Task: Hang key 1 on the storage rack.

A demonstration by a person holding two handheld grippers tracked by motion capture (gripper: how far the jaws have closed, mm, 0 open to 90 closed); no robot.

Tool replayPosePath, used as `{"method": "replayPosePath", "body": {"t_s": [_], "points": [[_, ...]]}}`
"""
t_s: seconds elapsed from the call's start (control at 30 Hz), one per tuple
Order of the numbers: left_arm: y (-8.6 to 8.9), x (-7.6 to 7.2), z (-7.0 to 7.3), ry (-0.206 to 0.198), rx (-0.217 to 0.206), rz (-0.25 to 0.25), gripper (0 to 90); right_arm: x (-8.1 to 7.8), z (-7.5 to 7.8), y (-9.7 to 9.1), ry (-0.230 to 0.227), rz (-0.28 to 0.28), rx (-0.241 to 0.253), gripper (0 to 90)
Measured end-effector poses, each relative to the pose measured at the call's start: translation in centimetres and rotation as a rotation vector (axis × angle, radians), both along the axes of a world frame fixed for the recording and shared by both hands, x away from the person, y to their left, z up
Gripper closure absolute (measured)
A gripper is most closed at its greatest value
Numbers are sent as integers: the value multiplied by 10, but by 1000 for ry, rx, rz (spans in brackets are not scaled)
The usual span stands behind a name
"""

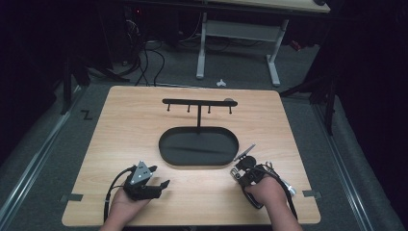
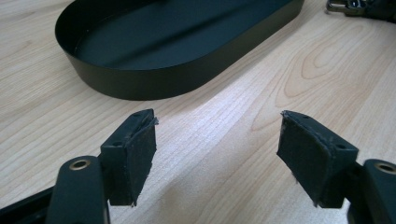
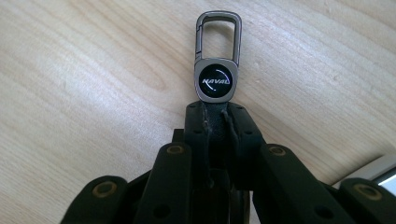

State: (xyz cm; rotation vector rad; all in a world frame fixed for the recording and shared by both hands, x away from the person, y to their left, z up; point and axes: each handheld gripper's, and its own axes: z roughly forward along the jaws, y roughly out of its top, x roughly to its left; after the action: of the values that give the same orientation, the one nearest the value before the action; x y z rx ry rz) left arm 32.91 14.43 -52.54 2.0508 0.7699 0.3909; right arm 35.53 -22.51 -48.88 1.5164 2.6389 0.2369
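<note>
- Right gripper [image 3: 215,109] has its two black jaws pressed tight together, clamped on the strap end of a grey metal keychain [image 3: 216,70] with a carabiner clip.
- Reading the keychain's round black badge in the right gripper view: white letters, "HAVAL", ringed by a thin white arc. The clip loop sticks out past the jaw tips, over the light wooden table [image 3: 84,84].
- From the high view, the right gripper [image 1: 244,166] sits just off the near right end of the black oval metal tray [image 1: 166,153], and the keychain [image 1: 245,152] juts toward that tray's rim, close to it; I cannot tell whether they touch.
- Left gripper [image 2: 217,140] stands with jaws spread wide, dark pads facing each other, bare wood between them, holding nothing.
- In the high view the left gripper [image 1: 156,182] is on the near side of the tray, off its left end, a clear gap between them.
- A thin black post rises from the tray's far edge and carries a black crossbar with small hooks [image 1: 198,102] hanging under it.
- No other writing reads clearly.
</note>
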Motion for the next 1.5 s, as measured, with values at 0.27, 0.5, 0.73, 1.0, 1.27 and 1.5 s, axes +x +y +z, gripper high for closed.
{"method": "replayPosePath", "body": {"t_s": [0.27, 0.5, 0.73, 1.0, 1.27, 1.5], "points": [[1, 0, 0, 0, 2, 2, 283, -18, 10, -12, -140, -19, 98, 806], [-1, -2, 0, -9, -3, -6, 286, -34, 15, -17, -276, -27, 137, 806], [-2, -3, 0, -25, 5, -11, 285, -40, 24, -13, -353, -28, 161, 806], [-2, -3, 0, -32, 4, -14, 284, -45, 37, -9, -471, -46, 203, 806], [0, -4, 1, -46, -4, -9, 284, -44, 47, -2, -552, -43, 218, 807], [0, -3, 1, -45, -2, -8, 284, -38, 53, 5, -606, -52, 239, 807]]}}
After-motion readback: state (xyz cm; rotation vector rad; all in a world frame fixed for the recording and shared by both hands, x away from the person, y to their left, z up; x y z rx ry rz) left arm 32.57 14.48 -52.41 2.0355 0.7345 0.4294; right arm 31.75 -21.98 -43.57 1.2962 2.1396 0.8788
